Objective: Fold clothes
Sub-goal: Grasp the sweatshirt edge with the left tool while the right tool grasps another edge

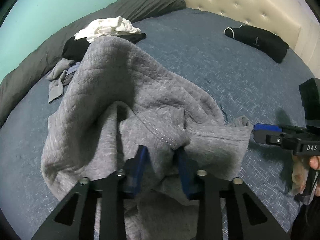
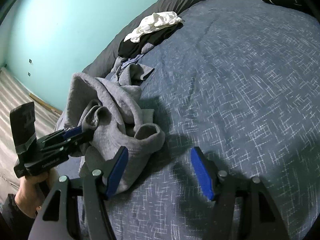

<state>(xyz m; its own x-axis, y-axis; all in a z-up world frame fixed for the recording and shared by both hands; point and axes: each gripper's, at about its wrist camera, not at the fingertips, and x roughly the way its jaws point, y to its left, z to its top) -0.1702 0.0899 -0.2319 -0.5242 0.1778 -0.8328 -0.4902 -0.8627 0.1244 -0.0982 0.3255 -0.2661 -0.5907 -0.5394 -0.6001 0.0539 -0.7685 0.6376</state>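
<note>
A crumpled grey sweatshirt (image 1: pixel 124 84) lies bunched on the blue bedspread (image 1: pixel 200 60). My left gripper (image 1: pixel 162 156) is shut on a fold of it near a stitched hem, with cloth bulging between the blue pads. Seen from the right wrist, the sweatshirt (image 2: pixel 118 124) heaps up left of centre, and the left gripper (image 2: pixel 80 132), in a person's hand, bites its near edge. My right gripper (image 2: pixel 160 172) stands open just above the bedspread; its left pad is beside the sweatshirt's edge and nothing lies between the pads. In the left wrist view the right gripper (image 1: pixel 257 131) points at the garment's right corner.
A pile of white and black clothes (image 1: pixel 108 28) sits at the far left of the bed, with small grey pieces beside it. A folded black garment (image 1: pixel 258 40) lies near the tufted headboard (image 1: pixel 230 0). A dark grey duvet (image 1: pixel 140 6) runs along the teal wall. The floor (image 2: pixel 12 100) lies off the bed's left edge.
</note>
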